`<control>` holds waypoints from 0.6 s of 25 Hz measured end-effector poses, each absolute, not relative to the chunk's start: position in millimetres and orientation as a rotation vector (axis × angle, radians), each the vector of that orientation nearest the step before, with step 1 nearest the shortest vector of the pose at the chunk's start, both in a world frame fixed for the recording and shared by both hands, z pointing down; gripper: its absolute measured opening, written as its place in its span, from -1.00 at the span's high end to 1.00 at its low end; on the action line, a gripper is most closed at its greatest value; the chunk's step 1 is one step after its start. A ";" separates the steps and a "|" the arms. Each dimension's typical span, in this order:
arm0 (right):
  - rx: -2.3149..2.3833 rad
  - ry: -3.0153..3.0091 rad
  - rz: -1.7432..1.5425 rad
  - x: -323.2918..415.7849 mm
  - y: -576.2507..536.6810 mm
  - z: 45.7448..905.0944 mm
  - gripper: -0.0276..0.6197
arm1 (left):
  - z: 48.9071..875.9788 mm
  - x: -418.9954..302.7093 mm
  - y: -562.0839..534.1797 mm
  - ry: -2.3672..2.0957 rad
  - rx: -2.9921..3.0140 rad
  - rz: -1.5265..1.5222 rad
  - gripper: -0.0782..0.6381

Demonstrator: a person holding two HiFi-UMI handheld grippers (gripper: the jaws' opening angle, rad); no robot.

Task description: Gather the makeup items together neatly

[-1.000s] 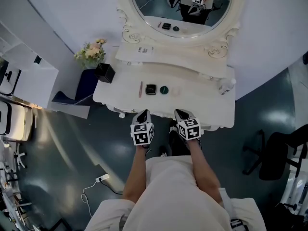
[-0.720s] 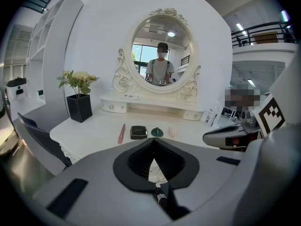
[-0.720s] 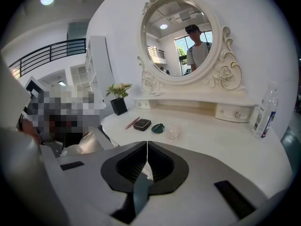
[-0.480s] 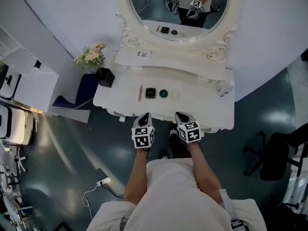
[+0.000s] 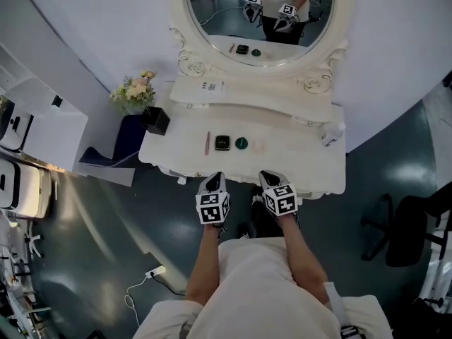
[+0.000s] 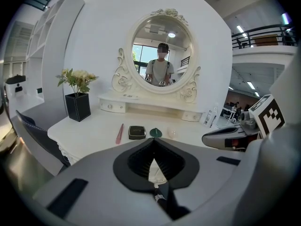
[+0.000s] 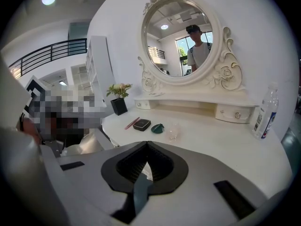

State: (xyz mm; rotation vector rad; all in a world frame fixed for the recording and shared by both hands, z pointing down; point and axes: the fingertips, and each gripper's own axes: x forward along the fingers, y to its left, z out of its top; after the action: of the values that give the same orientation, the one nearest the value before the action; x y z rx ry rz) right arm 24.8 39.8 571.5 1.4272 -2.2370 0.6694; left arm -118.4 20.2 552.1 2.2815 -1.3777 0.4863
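Note:
Four makeup items lie in a row on the white dressing table (image 5: 296, 162): a pink pencil (image 5: 207, 143), a black square compact (image 5: 222, 143), a dark green round piece (image 5: 241, 143) and a small clear piece (image 5: 258, 146). The left gripper view shows the same pencil (image 6: 120, 133), compact (image 6: 137, 132) and green piece (image 6: 155, 133). My left gripper (image 5: 213, 182) and right gripper (image 5: 270, 181) hover side by side at the table's front edge, short of the items. Both are shut, with nothing between their jaws (image 6: 153, 144) (image 7: 147, 147).
A black pot of flowers (image 5: 154, 119) stands at the table's left end and a clear bottle (image 5: 332, 131) at its right end. An oval mirror (image 5: 260, 13) rises behind a raised shelf. A blue chair (image 5: 126, 136) is left of the table, an office chair (image 5: 409, 228) at right.
The head view's framing has drifted slightly. Both grippers and the makeup items stay where they were.

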 end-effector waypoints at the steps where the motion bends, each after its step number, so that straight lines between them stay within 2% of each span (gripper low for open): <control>1: 1.431 -2.238 0.668 25.6 38.8 571.5 0.78 | 552.8 -118.4 19.3 -1.377 2.282 0.486 0.74; 15: 1.450 -2.234 0.660 27.6 39.0 569.9 0.78 | 552.4 -119.8 19.7 -1.368 2.294 0.496 0.74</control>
State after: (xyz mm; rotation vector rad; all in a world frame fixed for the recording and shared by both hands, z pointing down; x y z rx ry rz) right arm 27.6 39.0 569.9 1.4504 -2.2338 0.6604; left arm -119.8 19.7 552.4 2.2943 -1.3676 0.4960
